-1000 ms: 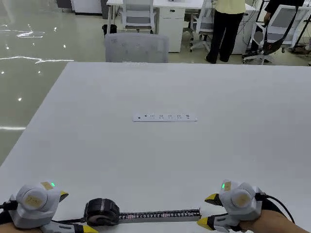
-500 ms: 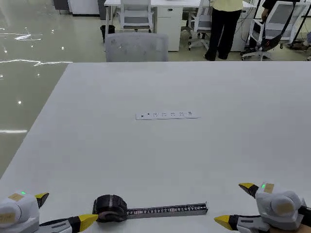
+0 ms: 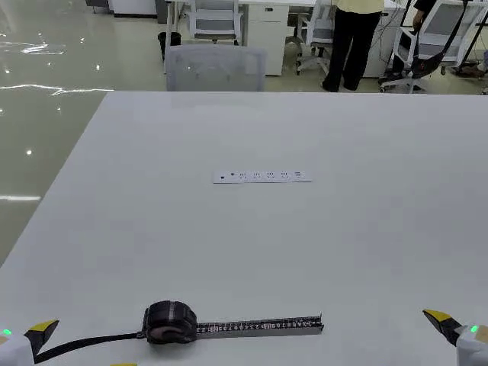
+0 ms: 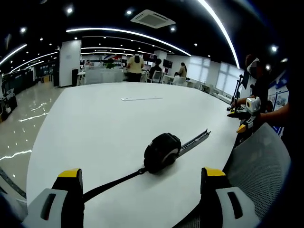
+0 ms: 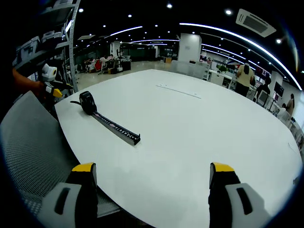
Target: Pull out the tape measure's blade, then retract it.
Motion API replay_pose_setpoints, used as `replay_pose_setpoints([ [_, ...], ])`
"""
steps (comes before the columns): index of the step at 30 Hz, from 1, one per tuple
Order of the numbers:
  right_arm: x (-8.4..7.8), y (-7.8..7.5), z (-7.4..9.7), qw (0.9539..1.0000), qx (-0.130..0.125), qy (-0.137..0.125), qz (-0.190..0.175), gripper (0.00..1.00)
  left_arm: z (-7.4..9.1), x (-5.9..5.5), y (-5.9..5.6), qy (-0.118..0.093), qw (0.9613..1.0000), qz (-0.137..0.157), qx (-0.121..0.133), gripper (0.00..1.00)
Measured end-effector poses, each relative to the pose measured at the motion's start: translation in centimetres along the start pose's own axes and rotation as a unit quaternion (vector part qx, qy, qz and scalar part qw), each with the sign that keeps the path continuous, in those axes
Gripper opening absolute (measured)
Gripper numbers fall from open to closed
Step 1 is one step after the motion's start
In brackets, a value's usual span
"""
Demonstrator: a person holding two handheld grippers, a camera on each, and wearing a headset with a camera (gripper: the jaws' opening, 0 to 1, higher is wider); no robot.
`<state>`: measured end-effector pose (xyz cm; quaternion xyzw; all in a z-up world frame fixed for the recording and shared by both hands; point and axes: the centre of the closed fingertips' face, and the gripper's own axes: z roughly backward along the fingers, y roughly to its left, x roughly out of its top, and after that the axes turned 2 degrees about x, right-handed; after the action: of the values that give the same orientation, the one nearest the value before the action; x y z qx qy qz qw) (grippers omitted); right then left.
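Observation:
A black tape measure point(image 3: 169, 322) lies on the white table point(image 3: 267, 244) near its front edge, its blade point(image 3: 259, 327) drawn out to the right and lying flat, a black strap point(image 3: 84, 345) trailing left. In the left gripper view the tape measure point(image 4: 162, 151) sits ahead of my left gripper point(image 4: 141, 183), which is open and holds nothing. In the right gripper view my right gripper point(image 5: 153, 175) is open too, well back from the blade point(image 5: 116, 128) and its tip. The yellow fingertips point(image 3: 42, 330) of the left gripper and the right one's fingertips point(image 3: 438, 316) peek in at the head view's bottom corners.
A white power strip point(image 3: 261, 177) lies at the table's middle. A grey mesh chair point(image 3: 216, 72) stands at the far edge. Beyond it are desks, office chairs and a standing person point(image 3: 354, 42). A mesh chair back point(image 5: 33, 152) is close under the right gripper.
Both grippers have pulled back from the tape measure toward the table's near corners, the left leftward and the right rightward. The blade stays extended on the table. The head camera tilted slightly.

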<state>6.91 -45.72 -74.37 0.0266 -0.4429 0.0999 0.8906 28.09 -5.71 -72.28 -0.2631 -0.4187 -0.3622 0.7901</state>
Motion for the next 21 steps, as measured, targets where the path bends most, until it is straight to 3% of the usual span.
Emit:
replay_pose_setpoints([
  [5,-0.4,-0.2,0.6,0.9999,-0.002,-0.004,-0.009,1.00,-0.4,0.0,-0.3,0.001,0.9999,-0.010,-0.008,1.00],
  [8,-0.3,0.1,0.6,0.9999,0.008,-0.004,-0.010,1.00,-0.5,-0.5,-0.3,0.012,0.9999,-0.006,-0.009,1.00],
  [21,-0.5,1.0,0.4,0.9992,0.033,0.011,0.019,0.98,-0.4,-1.2,-1.0,0.027,0.9992,-0.025,-0.012,1.00],
])
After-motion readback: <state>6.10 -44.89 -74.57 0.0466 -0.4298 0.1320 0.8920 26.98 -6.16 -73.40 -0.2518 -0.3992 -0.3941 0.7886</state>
